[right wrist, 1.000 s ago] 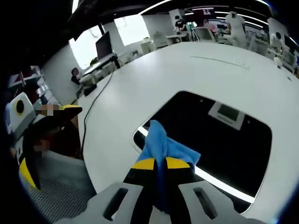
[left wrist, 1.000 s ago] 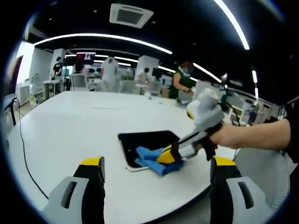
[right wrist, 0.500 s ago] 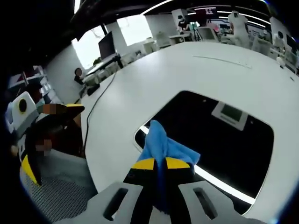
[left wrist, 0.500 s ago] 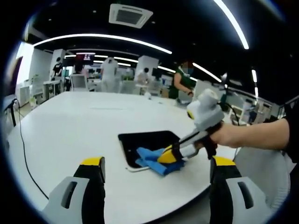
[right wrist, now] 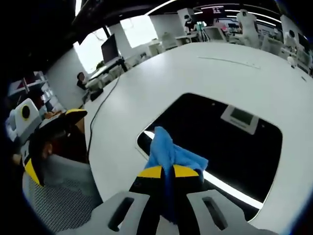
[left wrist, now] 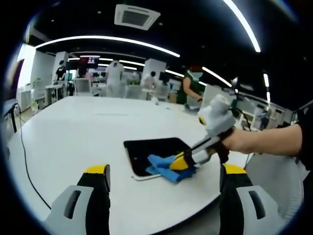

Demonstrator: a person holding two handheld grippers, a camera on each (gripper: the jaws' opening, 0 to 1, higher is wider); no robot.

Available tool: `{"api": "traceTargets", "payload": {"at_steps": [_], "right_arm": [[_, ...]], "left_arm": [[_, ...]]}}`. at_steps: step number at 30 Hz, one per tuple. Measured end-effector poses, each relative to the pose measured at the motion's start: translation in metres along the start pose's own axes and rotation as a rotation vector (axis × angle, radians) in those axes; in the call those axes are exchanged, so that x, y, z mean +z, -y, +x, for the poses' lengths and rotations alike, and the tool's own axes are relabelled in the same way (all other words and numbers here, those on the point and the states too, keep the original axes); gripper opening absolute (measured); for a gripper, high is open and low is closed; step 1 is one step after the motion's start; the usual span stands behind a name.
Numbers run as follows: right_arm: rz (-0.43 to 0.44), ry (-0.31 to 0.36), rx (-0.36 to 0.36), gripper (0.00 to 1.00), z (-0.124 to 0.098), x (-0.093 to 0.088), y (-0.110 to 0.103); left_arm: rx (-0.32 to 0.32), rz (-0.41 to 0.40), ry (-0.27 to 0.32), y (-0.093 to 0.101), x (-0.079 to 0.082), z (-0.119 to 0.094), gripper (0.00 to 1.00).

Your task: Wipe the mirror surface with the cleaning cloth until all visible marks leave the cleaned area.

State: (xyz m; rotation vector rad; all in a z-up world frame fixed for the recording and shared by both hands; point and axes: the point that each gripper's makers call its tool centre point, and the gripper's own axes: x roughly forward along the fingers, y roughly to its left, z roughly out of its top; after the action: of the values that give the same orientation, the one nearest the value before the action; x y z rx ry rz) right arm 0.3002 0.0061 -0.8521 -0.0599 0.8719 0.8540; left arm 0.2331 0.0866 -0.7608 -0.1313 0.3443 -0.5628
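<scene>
A dark rectangular mirror (left wrist: 154,152) (right wrist: 222,142) with rounded corners lies flat on the white table (left wrist: 73,132) (right wrist: 195,73). My right gripper (right wrist: 167,172) (left wrist: 183,162) is shut on a blue cleaning cloth (right wrist: 168,152) (left wrist: 164,165), which rests on the mirror's near edge. In the left gripper view a hand (left wrist: 244,142) holds that gripper at the mirror's right corner. My left gripper (left wrist: 164,174) stands open, its yellow-tipped jaws wide apart, well short of the mirror and holding nothing. It also shows at the left of the right gripper view (right wrist: 49,142).
A black cable (left wrist: 24,161) runs along the table's left side. The table's curved front edge (left wrist: 186,218) lies just past the mirror. Desks, chairs and people stand in the office behind the far edge.
My right gripper has slid the cloth slightly to the right along the mirror's near edge. The left gripper has stayed where it was.
</scene>
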Motion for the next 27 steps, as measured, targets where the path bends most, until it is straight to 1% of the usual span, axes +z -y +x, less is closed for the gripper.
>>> {"api": "traceTargets", "payload": {"at_steps": [10, 13, 16, 21, 27], "right_arm": [[0.034, 0.001, -0.031, 0.01, -0.015, -0.008, 0.018], [0.044, 0.006, -0.039, 0.01, -0.018, -0.01, 0.02], [0.048, 0.01, -0.042, 0.01, -0.017, -0.01, 0.019], [0.024, 0.007, -0.037, 0.01, -0.016, -0.009, 0.02], [0.017, 0.013, -0.046, 0.01, -0.015, -0.005, 0.025]], "left_arm": [[-0.001, 0.006, -0.001, 0.0, 0.0, 0.0, 0.93], [0.0, 0.005, 0.0, 0.0, 0.0, 0.0, 0.93], [-0.002, 0.005, 0.0, 0.0, 0.0, 0.0, 0.93], [-0.004, 0.006, 0.003, 0.0, 0.001, 0.0, 0.93], [-0.003, 0.005, 0.0, 0.0, 0.0, 0.001, 0.93]]}}
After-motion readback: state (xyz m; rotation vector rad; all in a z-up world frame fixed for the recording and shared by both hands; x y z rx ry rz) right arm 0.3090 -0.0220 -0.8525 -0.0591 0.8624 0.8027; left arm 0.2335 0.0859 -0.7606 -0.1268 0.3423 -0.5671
